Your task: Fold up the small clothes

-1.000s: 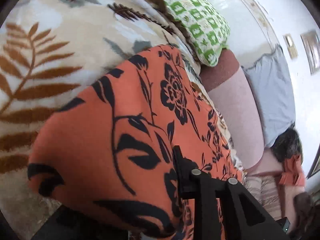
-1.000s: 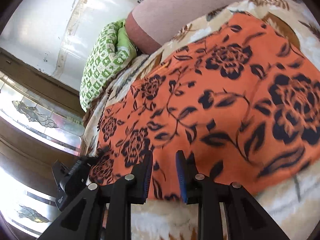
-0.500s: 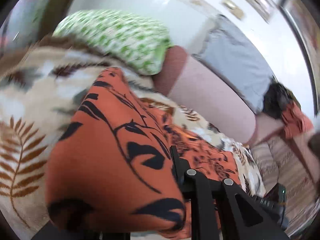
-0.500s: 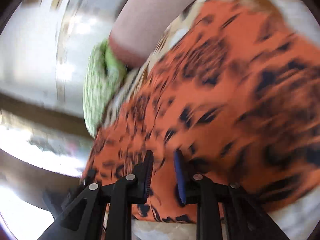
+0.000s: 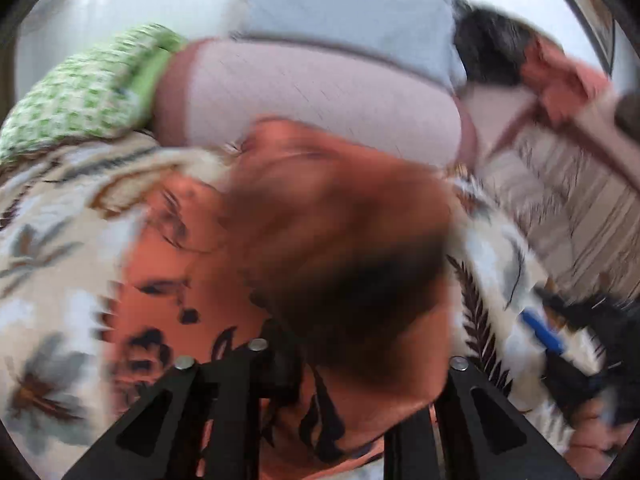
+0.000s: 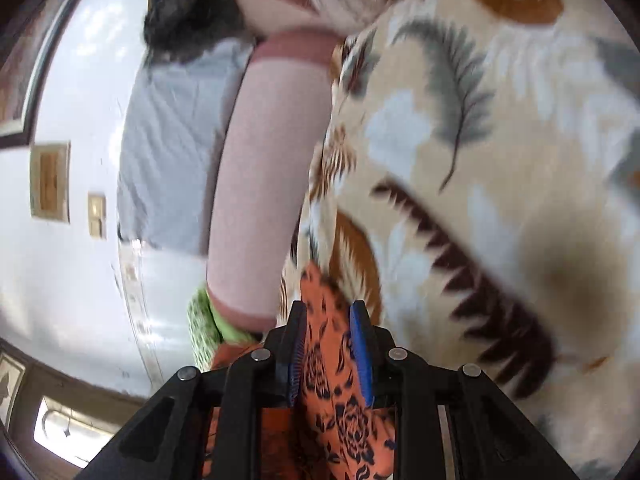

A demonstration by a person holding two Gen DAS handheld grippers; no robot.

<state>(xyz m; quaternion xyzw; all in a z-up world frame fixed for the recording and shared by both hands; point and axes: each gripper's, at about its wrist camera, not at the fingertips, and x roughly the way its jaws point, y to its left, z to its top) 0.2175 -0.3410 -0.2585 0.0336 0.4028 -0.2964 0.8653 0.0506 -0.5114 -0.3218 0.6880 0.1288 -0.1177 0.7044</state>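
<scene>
The orange garment with black flowers (image 5: 328,240) hangs blurred in front of the left wrist camera, bunched over my left gripper (image 5: 320,360); its fingertips are hidden under the cloth. In the right wrist view my right gripper (image 6: 326,356) is shut on a fold of the same orange garment (image 6: 328,360), which runs between the blue pads (image 6: 360,352). The cream leaf-print blanket (image 6: 480,160) lies beyond it. My right gripper also shows at the right edge of the left wrist view (image 5: 560,344).
A pink bolster (image 5: 320,92) lies along the back of the bed, with a green-and-white checked pillow (image 5: 80,92) at its left end and a grey pillow (image 5: 352,12) behind. A white wall (image 6: 60,280) stands behind. Dark and orange clothes (image 5: 520,60) are piled far right.
Both grippers have swung fast with the orange garment lifted off the blanket. The flat spread cloth is now bunched and hanging, and both views have turned sharply.
</scene>
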